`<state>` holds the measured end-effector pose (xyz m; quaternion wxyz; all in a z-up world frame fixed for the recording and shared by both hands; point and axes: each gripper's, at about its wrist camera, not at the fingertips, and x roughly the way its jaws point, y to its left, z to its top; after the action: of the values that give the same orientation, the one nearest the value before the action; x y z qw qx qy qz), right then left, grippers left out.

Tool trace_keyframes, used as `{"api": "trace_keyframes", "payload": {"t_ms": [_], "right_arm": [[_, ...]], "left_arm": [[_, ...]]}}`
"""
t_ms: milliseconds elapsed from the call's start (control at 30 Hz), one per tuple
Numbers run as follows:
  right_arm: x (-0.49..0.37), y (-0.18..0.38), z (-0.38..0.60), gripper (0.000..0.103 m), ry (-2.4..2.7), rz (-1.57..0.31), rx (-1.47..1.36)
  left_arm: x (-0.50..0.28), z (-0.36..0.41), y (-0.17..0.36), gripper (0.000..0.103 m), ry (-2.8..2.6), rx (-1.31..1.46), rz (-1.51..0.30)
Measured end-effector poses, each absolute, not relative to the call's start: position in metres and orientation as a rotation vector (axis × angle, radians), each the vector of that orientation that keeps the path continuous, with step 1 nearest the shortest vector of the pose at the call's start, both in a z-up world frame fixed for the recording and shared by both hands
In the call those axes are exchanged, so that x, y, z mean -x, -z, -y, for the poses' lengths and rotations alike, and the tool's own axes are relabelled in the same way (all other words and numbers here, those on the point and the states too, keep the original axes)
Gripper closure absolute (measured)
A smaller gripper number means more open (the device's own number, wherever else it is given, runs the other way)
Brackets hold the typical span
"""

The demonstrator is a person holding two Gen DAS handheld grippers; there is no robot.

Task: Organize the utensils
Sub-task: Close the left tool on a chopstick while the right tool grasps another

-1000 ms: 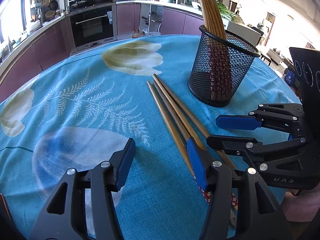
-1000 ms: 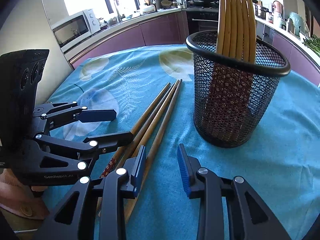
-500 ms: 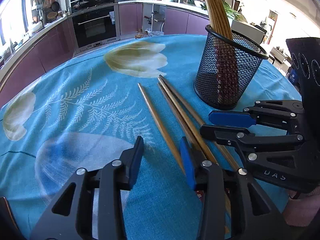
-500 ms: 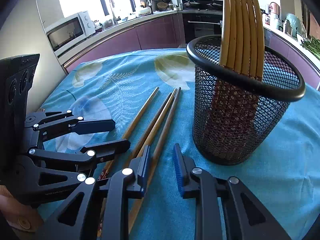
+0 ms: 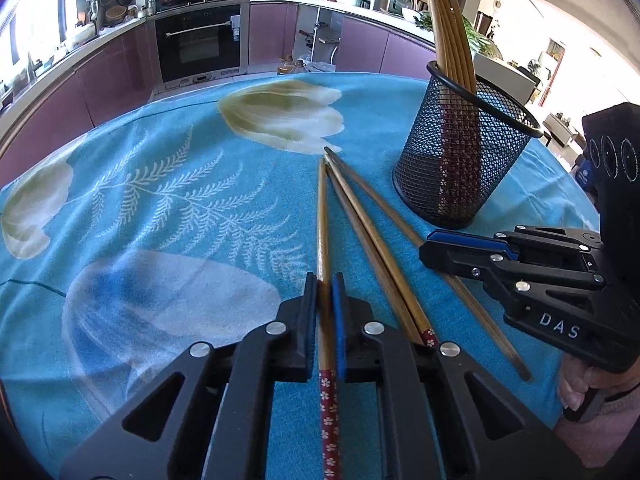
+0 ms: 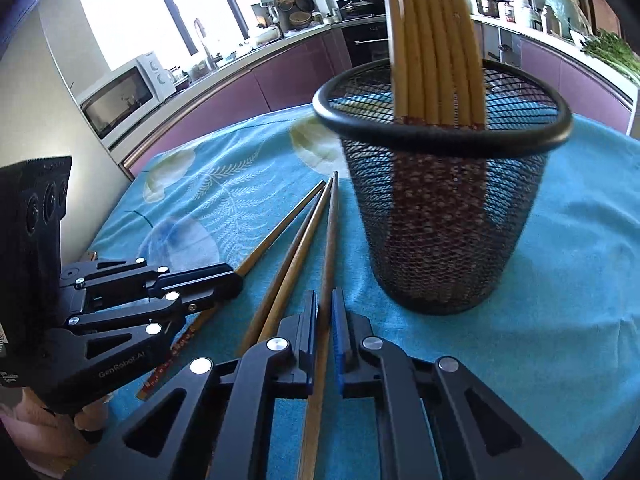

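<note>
Several wooden chopsticks lie on the blue cloth beside a black mesh holder (image 5: 460, 176) (image 6: 440, 240), in which several more chopsticks (image 5: 448, 40) (image 6: 432, 40) stand upright. My left gripper (image 5: 325, 280) (image 6: 236, 278) is shut on the leftmost chopstick (image 5: 322, 208) (image 6: 280, 232), just ahead of its red patterned end. My right gripper (image 6: 325, 296) (image 5: 426, 246) is shut on the rightmost chopstick (image 6: 331, 232), nearest the holder. Two loose chopsticks (image 5: 368, 232) (image 6: 296, 248) lie between the held ones. Both held sticks still touch the cloth.
The round table carries a blue flowered tablecloth (image 5: 160, 200). Its edge curves close behind the holder. Purple kitchen cabinets, an oven (image 5: 200, 44) and a microwave (image 6: 120, 96) stand beyond. A person's hand (image 5: 580, 388) holds the right gripper at the table's right rim.
Both pairs of jaws have closed, each onto one chopstick. The left chopstick has swung away from the bundle and now lies in line with the left gripper.
</note>
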<state>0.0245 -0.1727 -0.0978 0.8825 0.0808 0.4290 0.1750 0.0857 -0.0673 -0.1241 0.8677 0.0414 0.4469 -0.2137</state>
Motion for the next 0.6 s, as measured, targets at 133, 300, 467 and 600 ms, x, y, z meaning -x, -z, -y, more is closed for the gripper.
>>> {"api": "trace_keyframes", "payload": {"t_ms": [133,300,467,600], "right_arm": [[-0.017,0.091,0.176,0.097,-0.393,-0.871,-0.180],[-0.012,0.090,0.171,0.097,-0.451,-0.891,-0.149],[-0.014,0.095,0.166,0.096,-0.466,-0.921,-0.125],[-0.016,0.098,0.162,0.094,-0.464,-0.925,-0.107]], "left_arm": [[-0.080,0.065,0.121,0.095,0.452,-0.079,-0.927],[-0.071,0.067,0.116,0.095,0.479,-0.098,-0.917],[-0.068,0.070,0.120,0.095,0.496,-0.123,-0.929],[-0.070,0.072,0.123,0.094,0.503,-0.133,-0.940]]}}
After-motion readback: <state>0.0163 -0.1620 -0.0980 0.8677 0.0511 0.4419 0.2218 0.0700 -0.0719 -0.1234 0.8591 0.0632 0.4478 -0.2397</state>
